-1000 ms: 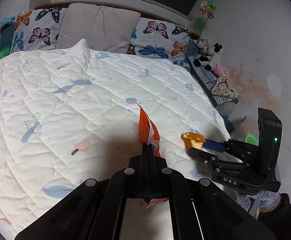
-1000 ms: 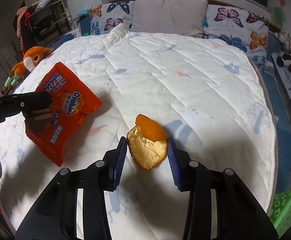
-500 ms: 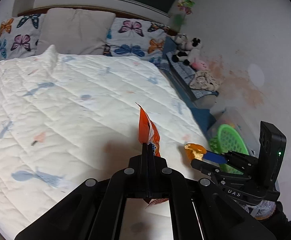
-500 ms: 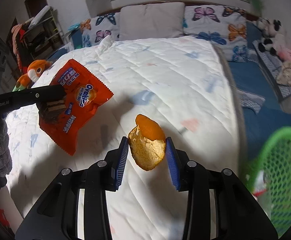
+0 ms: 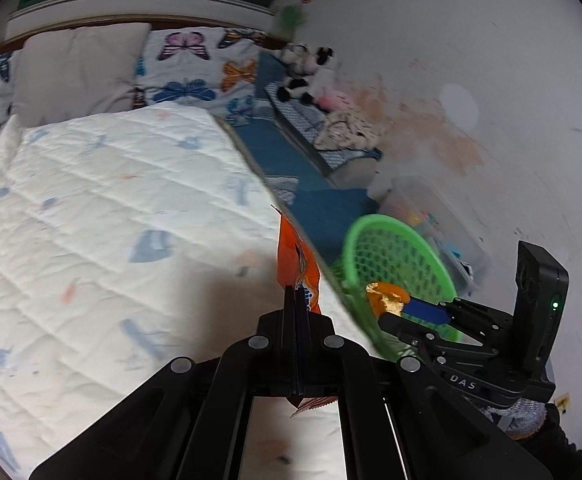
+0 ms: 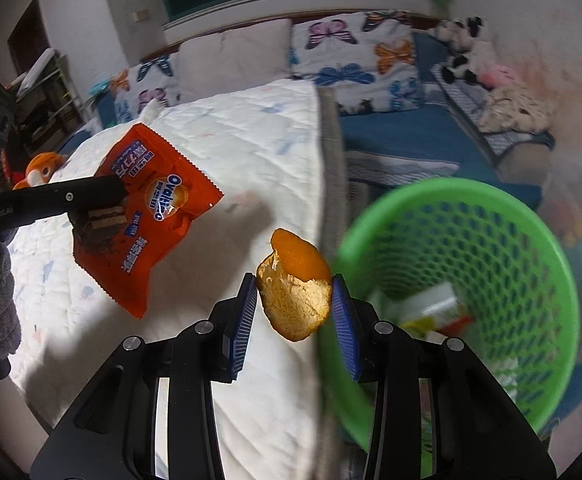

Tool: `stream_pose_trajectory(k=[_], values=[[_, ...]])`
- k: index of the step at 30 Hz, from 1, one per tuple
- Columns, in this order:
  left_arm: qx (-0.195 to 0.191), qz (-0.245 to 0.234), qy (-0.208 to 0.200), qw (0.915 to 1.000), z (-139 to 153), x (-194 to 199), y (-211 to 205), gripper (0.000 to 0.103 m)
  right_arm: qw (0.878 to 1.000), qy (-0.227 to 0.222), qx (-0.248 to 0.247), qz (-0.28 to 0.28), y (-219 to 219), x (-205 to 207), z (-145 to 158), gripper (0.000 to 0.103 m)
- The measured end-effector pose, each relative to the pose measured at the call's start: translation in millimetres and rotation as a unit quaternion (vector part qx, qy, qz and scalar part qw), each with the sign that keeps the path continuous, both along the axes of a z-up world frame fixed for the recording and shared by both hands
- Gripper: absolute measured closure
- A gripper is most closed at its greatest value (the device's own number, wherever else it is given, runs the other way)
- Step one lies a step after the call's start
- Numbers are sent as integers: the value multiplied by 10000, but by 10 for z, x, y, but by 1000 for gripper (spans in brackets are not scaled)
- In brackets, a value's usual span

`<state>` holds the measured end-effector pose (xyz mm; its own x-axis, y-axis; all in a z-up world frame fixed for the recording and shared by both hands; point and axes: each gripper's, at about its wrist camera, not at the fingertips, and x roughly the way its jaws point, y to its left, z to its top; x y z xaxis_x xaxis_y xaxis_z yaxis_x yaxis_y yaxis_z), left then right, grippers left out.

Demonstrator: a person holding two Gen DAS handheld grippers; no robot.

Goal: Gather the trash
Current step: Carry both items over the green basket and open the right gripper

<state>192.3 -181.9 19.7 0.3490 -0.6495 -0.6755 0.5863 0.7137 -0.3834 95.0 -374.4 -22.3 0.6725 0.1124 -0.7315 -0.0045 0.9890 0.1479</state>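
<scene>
Now, left tool: pinched on orange wrapper, above white quilt.
Right tool: pinching orange peel, at rim of green basket.
Basket: beside bed.

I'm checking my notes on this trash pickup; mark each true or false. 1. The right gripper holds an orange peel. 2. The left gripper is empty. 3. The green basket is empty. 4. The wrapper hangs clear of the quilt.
1. True: the right gripper is shut on the orange peel.
2. False: the left gripper pinches the orange snack wrapper.
3. False: the green basket already holds some packaging.
4. True: it hangs above the white quilt.
</scene>
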Motion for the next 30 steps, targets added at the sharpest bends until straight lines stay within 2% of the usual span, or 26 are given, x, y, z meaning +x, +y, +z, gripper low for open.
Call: stream_pose_trajectory(k=[13, 19, 30], values=[[170, -643, -28, 9978, 12, -253, -908, 102, 9952, 160, 97, -965, -842, -469, -184, 63], [332, -785, 15, 9964, -56, -314, -1214, 102, 9922, 199, 146, -1219, -1046, -576, -240, 61], [575, -971, -9, 9936, -179, -398, -1588, 102, 9884, 98, 315, -1483, -1257, -762, -229, 50]])
